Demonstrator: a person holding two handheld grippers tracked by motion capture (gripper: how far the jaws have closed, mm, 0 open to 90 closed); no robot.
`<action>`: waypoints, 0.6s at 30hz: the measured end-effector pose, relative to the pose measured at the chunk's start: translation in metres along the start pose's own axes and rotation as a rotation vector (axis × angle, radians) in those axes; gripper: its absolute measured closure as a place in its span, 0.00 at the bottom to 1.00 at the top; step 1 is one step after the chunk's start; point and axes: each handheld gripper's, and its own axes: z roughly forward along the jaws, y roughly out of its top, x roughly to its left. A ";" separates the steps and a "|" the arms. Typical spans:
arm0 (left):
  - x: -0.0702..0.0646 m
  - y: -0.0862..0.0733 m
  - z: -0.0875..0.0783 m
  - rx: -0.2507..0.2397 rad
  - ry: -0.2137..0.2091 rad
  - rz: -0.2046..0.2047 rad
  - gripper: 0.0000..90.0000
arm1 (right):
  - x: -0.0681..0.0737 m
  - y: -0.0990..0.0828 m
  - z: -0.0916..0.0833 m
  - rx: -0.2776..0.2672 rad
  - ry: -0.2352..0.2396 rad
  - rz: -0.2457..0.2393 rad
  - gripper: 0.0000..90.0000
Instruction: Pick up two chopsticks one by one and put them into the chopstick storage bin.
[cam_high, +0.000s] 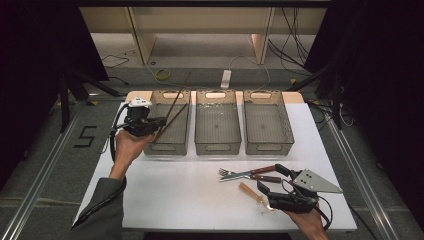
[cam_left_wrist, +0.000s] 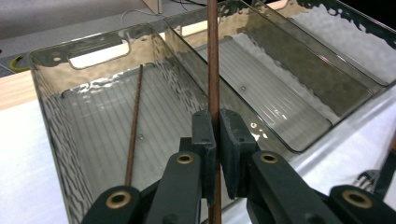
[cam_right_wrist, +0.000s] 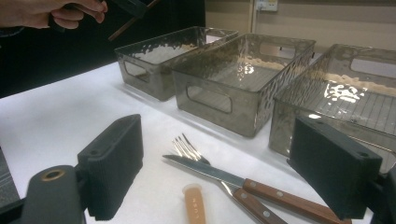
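The left gripper (cam_left_wrist: 217, 140) clamps a chopstick (cam_left_wrist: 213, 70) between its pads (over the left bin (cam_left_wrist: 51, 116)).

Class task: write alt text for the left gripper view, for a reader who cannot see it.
The left gripper, its two black jaws closed, clamps a brown chopstick upright over a clear grey plastic bin. A second chopstick lies inside that bin. Another bin like it sits beside it on the white table.
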 end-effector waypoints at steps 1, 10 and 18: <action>0.002 0.001 0.000 0.004 0.001 0.000 0.94 | 0.000 0.000 0.000 0.001 0.000 0.000 0.20; 0.019 0.000 0.008 0.010 0.033 -0.016 0.94 | 0.000 0.000 0.001 0.007 -0.001 -0.003 0.20; 0.030 -0.001 0.015 0.017 0.060 -0.021 0.94 | -0.001 0.000 0.001 0.006 0.001 0.003 0.20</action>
